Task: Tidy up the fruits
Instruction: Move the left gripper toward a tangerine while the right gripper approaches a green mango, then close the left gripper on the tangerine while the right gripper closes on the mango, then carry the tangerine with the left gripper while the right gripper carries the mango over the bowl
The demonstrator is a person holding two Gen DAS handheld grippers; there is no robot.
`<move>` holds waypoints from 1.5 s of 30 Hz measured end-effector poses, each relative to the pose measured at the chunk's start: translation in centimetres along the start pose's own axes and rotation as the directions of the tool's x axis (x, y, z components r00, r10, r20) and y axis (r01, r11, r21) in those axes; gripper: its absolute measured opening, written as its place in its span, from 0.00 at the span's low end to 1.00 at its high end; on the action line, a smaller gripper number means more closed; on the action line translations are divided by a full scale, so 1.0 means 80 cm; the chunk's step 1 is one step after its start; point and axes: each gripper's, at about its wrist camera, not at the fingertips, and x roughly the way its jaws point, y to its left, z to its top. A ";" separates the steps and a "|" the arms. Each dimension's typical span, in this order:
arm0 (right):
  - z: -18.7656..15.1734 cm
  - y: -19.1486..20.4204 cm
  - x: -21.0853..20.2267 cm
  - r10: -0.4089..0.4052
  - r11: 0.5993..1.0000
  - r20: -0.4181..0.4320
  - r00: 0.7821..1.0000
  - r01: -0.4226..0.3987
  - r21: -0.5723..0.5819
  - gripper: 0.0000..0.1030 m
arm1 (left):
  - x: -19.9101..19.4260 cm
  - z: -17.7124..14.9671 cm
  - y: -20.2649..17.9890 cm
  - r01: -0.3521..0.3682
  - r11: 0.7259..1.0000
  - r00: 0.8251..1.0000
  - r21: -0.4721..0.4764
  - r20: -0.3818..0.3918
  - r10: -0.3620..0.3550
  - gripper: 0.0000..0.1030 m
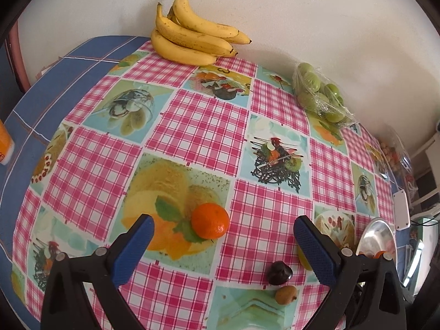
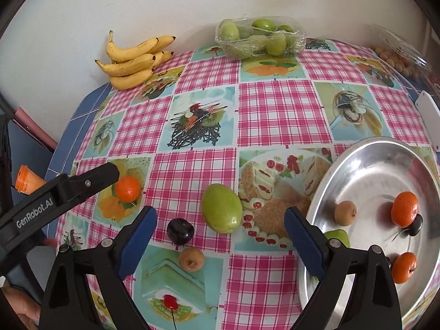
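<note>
An orange mandarin (image 1: 210, 220) lies on the checked tablecloth between the fingers of my open, empty left gripper (image 1: 224, 232); it also shows in the right wrist view (image 2: 127, 189), beside the left gripper's finger (image 2: 82, 184). My right gripper (image 2: 220, 227) is open and empty above a green fruit (image 2: 221, 208), a dark cherry (image 2: 180, 231) and a small brown fruit (image 2: 191, 258). The metal bowl (image 2: 365, 165) at the right holds two mandarins (image 2: 404, 209), a brown fruit (image 2: 345, 212), a cherry and a green fruit.
A banana bunch (image 1: 192, 38) lies against the back wall. A clear tray of green fruits (image 2: 260, 38) stands at the back. A clear box of small brown fruits (image 2: 396, 57) is at the far right. An orange cup (image 1: 4, 144) stands at the left edge.
</note>
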 end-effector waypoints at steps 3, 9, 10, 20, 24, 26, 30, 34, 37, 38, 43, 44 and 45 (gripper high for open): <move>0.002 0.000 0.009 -0.005 1.000 -0.013 1.000 0.005 -0.001 0.83 | 0.010 0.003 0.001 -0.014 1.000 1.000 0.015 -0.005 0.014 0.98; 0.002 0.000 0.027 -0.011 1.000 -0.039 0.999 0.011 -0.005 0.77 | 0.035 0.001 0.006 -0.029 0.999 0.999 0.021 -0.041 0.030 0.90; 0.003 0.000 0.030 -0.013 1.000 -0.041 0.999 0.013 -0.006 0.77 | 0.039 0.001 0.007 -0.030 0.999 0.998 0.020 -0.051 0.031 0.87; 0.002 -0.001 0.048 -0.019 1.000 -0.071 0.997 0.019 -0.004 0.59 | 0.060 -0.003 0.012 -0.009 1.000 0.994 -0.006 -0.109 0.009 0.62; 0.002 -0.002 0.050 -0.019 1.000 -0.075 0.997 0.019 0.000 0.46 | 0.066 -0.004 0.014 -0.007 1.000 0.992 -0.017 -0.127 0.005 0.49; 0.002 -0.001 0.050 -0.007 1.000 -0.075 0.997 0.007 0.007 0.41 | 0.066 -0.004 0.014 -0.006 1.000 0.992 -0.014 -0.126 0.004 0.40; 0.002 0.000 0.050 -0.011 1.000 -0.078 0.997 0.011 0.008 0.41 | 0.065 -0.004 0.014 0.004 1.000 0.991 -0.012 -0.130 -0.006 0.39; 0.001 -0.002 0.048 -0.012 1.000 -0.083 0.996 0.014 0.015 0.41 | 0.062 -0.003 0.011 0.014 1.000 0.991 -0.016 -0.133 -0.016 0.39; 0.003 -0.003 0.044 -0.002 1.000 -0.078 0.997 0.004 0.025 0.41 | 0.049 0.000 0.005 0.026 1.000 0.993 -0.004 -0.115 -0.026 0.39; 0.003 -0.003 0.042 0.002 1.000 -0.073 0.997 0.000 0.028 0.41 | 0.044 0.001 0.003 0.030 1.000 0.994 -0.001 -0.107 -0.030 0.39; 0.007 -0.001 0.021 0.019 0.999 -0.039 0.999 -0.017 0.032 0.41 | 0.020 0.008 -0.005 0.051 0.999 0.996 0.003 -0.079 -0.051 0.39; 0.008 0.000 0.016 0.023 0.999 -0.030 0.999 -0.022 0.033 0.41 | 0.016 0.008 -0.006 0.055 0.998 0.996 0.003 -0.074 -0.054 0.39; 0.010 0.000 0.010 0.027 0.999 -0.019 0.999 -0.026 0.035 0.41 | 0.012 0.009 -0.007 0.058 0.998 0.996 0.004 -0.069 -0.058 0.39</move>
